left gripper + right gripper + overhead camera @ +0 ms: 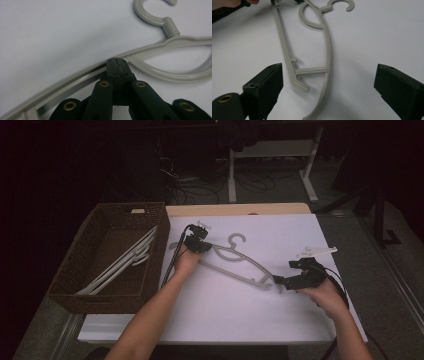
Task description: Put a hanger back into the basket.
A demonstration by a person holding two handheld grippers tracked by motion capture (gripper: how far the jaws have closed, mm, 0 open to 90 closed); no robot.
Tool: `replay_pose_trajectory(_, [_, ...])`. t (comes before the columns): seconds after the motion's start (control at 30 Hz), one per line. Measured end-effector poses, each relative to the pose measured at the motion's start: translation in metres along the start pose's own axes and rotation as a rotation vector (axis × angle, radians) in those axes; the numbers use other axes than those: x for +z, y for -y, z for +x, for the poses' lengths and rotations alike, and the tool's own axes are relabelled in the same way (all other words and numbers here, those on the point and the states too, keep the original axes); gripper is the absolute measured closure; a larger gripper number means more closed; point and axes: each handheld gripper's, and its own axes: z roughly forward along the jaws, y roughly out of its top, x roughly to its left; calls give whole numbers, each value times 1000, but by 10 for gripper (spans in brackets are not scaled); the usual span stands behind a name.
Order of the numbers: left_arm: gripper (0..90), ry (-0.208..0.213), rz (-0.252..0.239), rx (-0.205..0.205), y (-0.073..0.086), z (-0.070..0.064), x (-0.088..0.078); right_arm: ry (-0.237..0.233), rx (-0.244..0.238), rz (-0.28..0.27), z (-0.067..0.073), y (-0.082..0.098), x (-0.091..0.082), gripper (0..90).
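Though unheld, hanger (312, 47) between right gripper (329, 90) jaws

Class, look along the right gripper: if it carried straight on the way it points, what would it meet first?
Probably the near end of the grey hanger, lying on the table between the open right gripper jaws; depth is uncertain.

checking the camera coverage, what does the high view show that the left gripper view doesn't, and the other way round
High view alone: the wicker basket at the table's left holding pale hangers, both forearms, the right gripper with jaws open by the far end of the grey hanger, and the floor beyond the white table.

Left gripper view alone: the left gripper up close, its jaws shut tight, tips against the hanger's arm; whether they pinch it I cannot tell.

Both: the grey hanger with its hook, the white table, and the left gripper.
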Motion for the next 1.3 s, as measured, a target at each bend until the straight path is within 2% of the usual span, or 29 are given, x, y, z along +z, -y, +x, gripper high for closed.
replay_pose_trajectory(0.13, [900, 14, -6, -12, -5, 3, 4, 5, -3, 6, 0, 0, 1, 86])
replay_pose_trajectory(0.2, [891, 31, -9, -21, -4, 3, 1, 3, 2, 8, 0, 0, 0, 97])
replay_pose_trajectory(0.23, [843, 38, -18, -24, -3, 2, -2, 9, 9, 6, 0, 0, 0, 110])
replay_pose_trajectory(0.27, [843, 51, -25, -28, -2, 2, -6, 9, 9, 6, 0, 0, 0, 110])
replay_pose_trajectory(0.3, [760, 62, -30, -30, -1, 1, -11, 9, 19, 10, -2, 0, -1, 149])
replay_pose_trajectory(0.37, [687, 81, -46, -33, 3, -2, -23, 23, 30, 16, -3, 0, -2, 235])
replay_pose_trajectory(0.4, [632, 101, -64, -47, 7, -6, -36, 28, 31, 19, -3, 0, -2, 297])
replay_pose_trajectory(0.43, [579, 101, -64, -47, 7, -6, -36, 42, 32, 24, -3, 0, -3, 377])
replay_pose_trajectory(0.5, [485, 134, -55, -43, 12, -9, -45, 58, 30, 35, -3, 0, -2, 501])
replay_pose_trajectory(0.53, [485, 144, -53, -40, 16, -11, -51, 58, 30, 35, -3, 0, -2, 501])
replay_pose_trajectory(0.6, [427, 170, -50, -29, 25, -16, -61, 77, 28, 49, -3, 0, 0, 638])
replay_pose_trajectory(0.63, [367, 193, -49, -24, 30, -19, -66, 100, 27, 73, -4, -1, 6, 750])
replay_pose_trajectory(0.7, [329, 223, -45, -18, 40, -24, -72, 105, 26, 92, -6, -2, 12, 816])
replay_pose_trajectory(0.73, [329, 241, -43, -10, 46, -28, -76, 105, 26, 92, -6, -2, 12, 816])
replay_pose_trajectory(0.77, [294, 255, -41, 7, 54, -33, -80, 109, 19, 120, -9, -4, 20, 864])
replay_pose_trajectory(0.93, [223, 275, -44, 35, 66, -41, -87, 127, -13, 165, -11, -7, 33, 892])
replay_pose_trajectory(0.97, [161, 273, -42, 39, 68, -41, -87, 137, -24, 175, -13, -10, 39, 892])
replay_pose_trajectory(1.0, [145, 274, -44, 37, 70, -41, -86, 139, -22, 169, -14, -12, 42, 891])
replay_pose_trajectory(1.13, [105, 284, -47, 40, 73, -40, -83, 138, -19, 163, -16, -16, 47, 891])
replay_pose_trajectory(1.3, [40, 283, -53, 56, 73, -41, -82, 116, -43, 197, -12, -15, 54, 891])
